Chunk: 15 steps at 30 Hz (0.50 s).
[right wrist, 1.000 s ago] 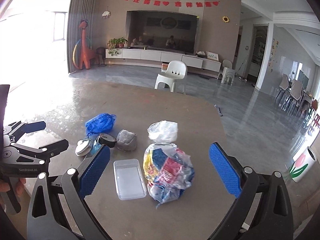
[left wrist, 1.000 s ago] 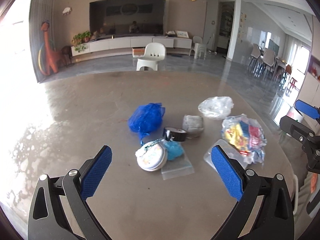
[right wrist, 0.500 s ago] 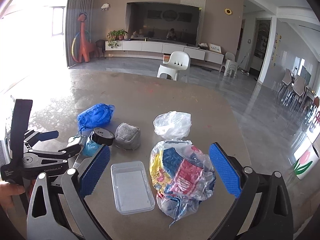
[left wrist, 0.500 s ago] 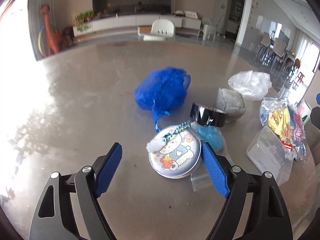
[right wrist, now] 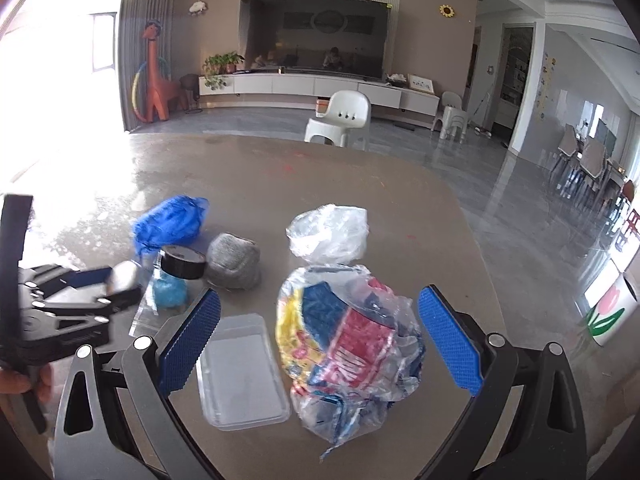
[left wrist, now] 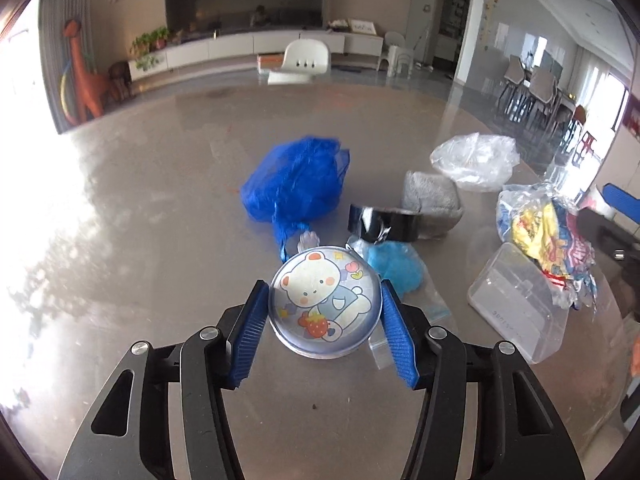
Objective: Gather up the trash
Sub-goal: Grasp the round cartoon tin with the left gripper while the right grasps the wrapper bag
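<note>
Risk: the left gripper point(left wrist: 324, 320) is closing on the rim of a smooth round badge point(left wrist: 325, 300) with a bear picture; a thin hard edge like that looks likely to squirt out or tip if the pads are biting unevenly.
Snag: a chain at the badge's far edge is lying against the blue net point(left wrist: 294, 184), so lifting could be dragging the net along.
Left claw: its jaws have just been closing and the blue pads are now touching both sides of the badge.
Left pose: it is pointing steeply down at the table point(left wrist: 140, 240), the badge sitting between the pad tips.
Right claw: the right gripper point(right wrist: 320, 336) is standing wide open, holding nothing.
Right pose: it is hovering right of the badge, tilted down over a colourful wrapper bag point(right wrist: 352, 344), with a clear box point(right wrist: 240, 372) by its left pad.
Trash: everything is lying on the table around the badge.
</note>
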Each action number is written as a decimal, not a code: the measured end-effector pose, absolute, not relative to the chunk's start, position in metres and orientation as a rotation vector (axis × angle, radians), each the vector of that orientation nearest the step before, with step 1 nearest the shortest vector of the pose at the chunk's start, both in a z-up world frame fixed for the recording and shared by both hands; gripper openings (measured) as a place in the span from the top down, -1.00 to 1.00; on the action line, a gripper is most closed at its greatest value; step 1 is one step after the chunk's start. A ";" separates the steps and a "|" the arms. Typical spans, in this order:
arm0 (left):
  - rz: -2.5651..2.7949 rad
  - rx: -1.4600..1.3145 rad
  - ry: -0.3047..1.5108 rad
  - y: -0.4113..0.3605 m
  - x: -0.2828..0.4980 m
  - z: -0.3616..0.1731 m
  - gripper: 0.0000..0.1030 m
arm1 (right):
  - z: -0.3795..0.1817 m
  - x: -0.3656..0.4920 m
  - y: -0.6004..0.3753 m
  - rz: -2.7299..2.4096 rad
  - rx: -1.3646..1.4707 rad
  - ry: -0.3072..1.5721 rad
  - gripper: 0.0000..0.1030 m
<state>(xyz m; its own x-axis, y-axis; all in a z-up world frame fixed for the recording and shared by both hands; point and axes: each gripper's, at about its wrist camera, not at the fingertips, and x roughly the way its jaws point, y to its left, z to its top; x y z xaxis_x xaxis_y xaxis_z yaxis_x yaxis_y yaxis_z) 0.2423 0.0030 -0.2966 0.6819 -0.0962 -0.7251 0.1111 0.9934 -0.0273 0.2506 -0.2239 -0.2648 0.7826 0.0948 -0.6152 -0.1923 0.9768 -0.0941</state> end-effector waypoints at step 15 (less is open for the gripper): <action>-0.166 0.022 0.754 -0.016 0.234 -0.274 -0.06 | -0.307 0.287 -0.242 0.186 -0.097 0.819 -0.17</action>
<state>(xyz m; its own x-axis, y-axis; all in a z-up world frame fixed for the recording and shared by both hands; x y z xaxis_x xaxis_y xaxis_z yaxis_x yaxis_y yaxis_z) 0.2339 -0.0162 -0.2736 0.7167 -0.1423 -0.6827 0.1579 0.9867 -0.0400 0.2872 -0.2424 -0.3074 0.6676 0.1268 -0.7336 -0.2017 0.9793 -0.0144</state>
